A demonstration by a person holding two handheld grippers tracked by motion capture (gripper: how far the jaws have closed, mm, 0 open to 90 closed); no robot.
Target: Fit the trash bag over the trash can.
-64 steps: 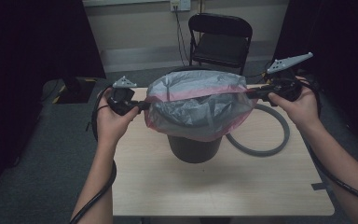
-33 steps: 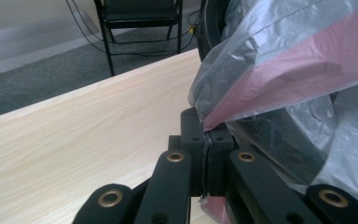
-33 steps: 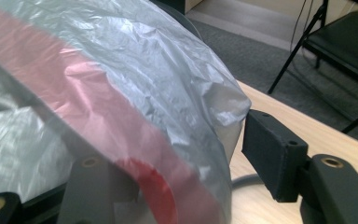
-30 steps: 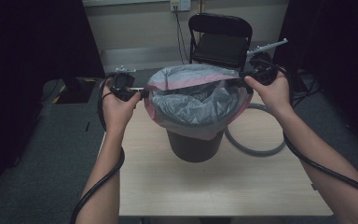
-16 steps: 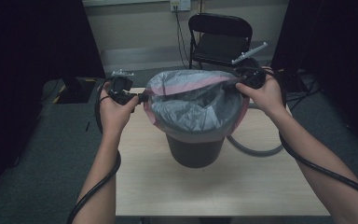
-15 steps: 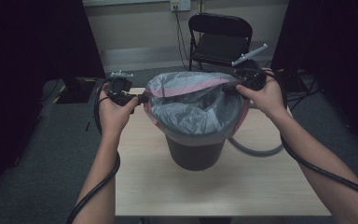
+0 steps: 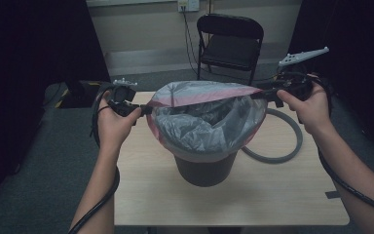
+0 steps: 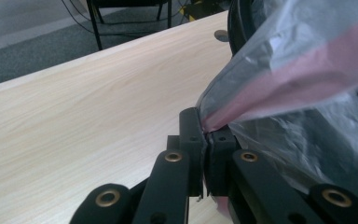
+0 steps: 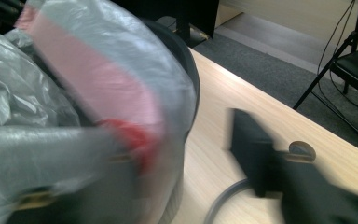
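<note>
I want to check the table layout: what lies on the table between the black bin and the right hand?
In the high view, a grey hose loop lies on the table between the black bin and the right hand.

The bag (image 7: 209,122) sits in the bin (image 7: 205,168) on the table (image 7: 272,195), chair (image 7: 230,41) behind.

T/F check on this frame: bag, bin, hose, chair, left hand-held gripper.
1. The left hand-held gripper is shut on the bag edge. True.
2. The bag lies flat on the table. False: it is stretched over the bin.
3. A grey hose lies on the table beside the bin. True.
4. The chair stands on the table. False: it stands on the floor beyond it.
5. The bag has a pink band. True.
</note>
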